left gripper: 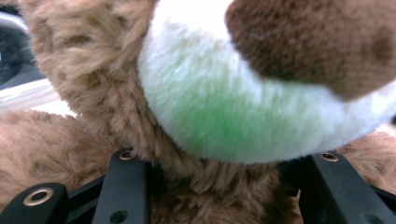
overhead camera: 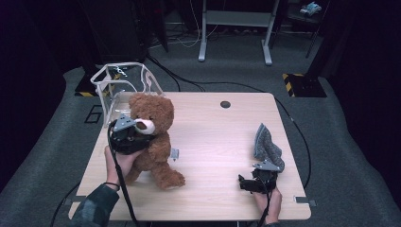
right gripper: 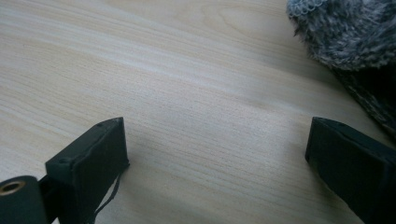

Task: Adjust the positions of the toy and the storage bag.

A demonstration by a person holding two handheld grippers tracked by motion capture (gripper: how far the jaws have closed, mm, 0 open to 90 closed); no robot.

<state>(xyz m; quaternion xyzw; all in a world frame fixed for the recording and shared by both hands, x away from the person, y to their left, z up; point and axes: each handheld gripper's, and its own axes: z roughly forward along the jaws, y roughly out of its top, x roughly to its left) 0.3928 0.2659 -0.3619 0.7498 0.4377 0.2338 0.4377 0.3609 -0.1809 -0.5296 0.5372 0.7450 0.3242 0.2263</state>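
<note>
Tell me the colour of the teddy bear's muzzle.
White, with a dark brown nose; the teddy bear's muzzle shows best in the left gripper view.

The left gripper [left gripper: 224, 186] is sitting jammed right up against the teddy [left gripper: 93, 93], its two black jaws standing wide on either side of brown fur under the white muzzle [left gripper: 224, 107].

A brown teddy bear [overhead camera: 152, 137] with a white muzzle and dark brown nose sits upright just in front of the clear plastic bag [overhead camera: 124, 85]. A grey fuzzy sock [overhead camera: 266, 147] lies well right of that bag.
</note>
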